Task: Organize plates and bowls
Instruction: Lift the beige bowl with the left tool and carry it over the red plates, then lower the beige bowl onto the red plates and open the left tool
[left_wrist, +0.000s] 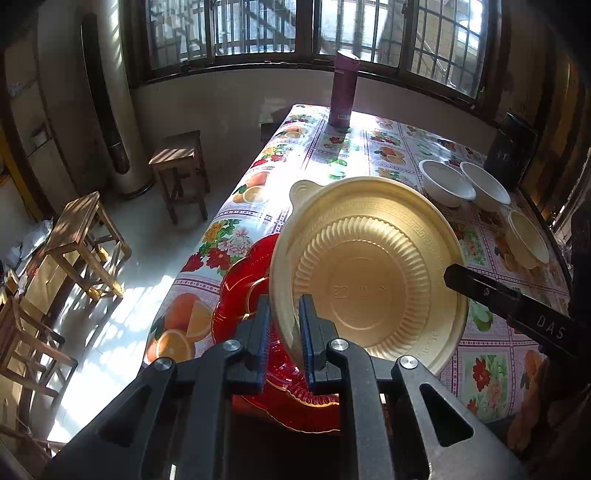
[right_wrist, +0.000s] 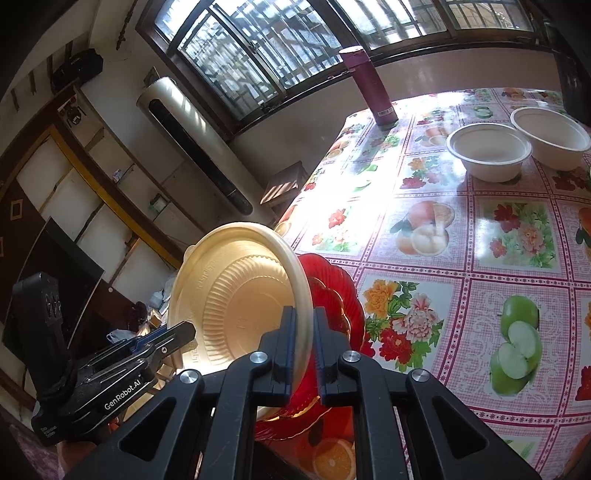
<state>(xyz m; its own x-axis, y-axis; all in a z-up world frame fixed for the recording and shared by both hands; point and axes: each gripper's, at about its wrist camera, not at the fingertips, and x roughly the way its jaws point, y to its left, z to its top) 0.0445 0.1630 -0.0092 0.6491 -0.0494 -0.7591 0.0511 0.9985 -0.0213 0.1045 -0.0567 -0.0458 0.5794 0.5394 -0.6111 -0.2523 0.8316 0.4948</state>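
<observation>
A gold ribbed plastic plate (left_wrist: 369, 280) hangs tilted on edge over the table's near left corner. My left gripper (left_wrist: 285, 306) is shut on its near rim. The right gripper's finger (left_wrist: 480, 291) reaches the plate's right rim. In the right wrist view my right gripper (right_wrist: 306, 314) is shut on the rim of the same gold plate (right_wrist: 240, 295), and the left gripper (right_wrist: 181, 332) clamps the opposite edge. Under it a red scalloped plate (left_wrist: 240, 295) (right_wrist: 332, 295) lies on the table. Two white bowls (left_wrist: 447, 182) (left_wrist: 485, 186) and a cream bowl (left_wrist: 526, 240) stand at the far right.
The table (left_wrist: 332, 155) wears a glossy fruit-and-flower cloth. A purple flask (left_wrist: 343, 92) stands at its far edge by the window. Wooden stools (left_wrist: 181, 166) (left_wrist: 85, 240) stand on the floor to the left. A dark box (left_wrist: 511, 147) sits behind the bowls.
</observation>
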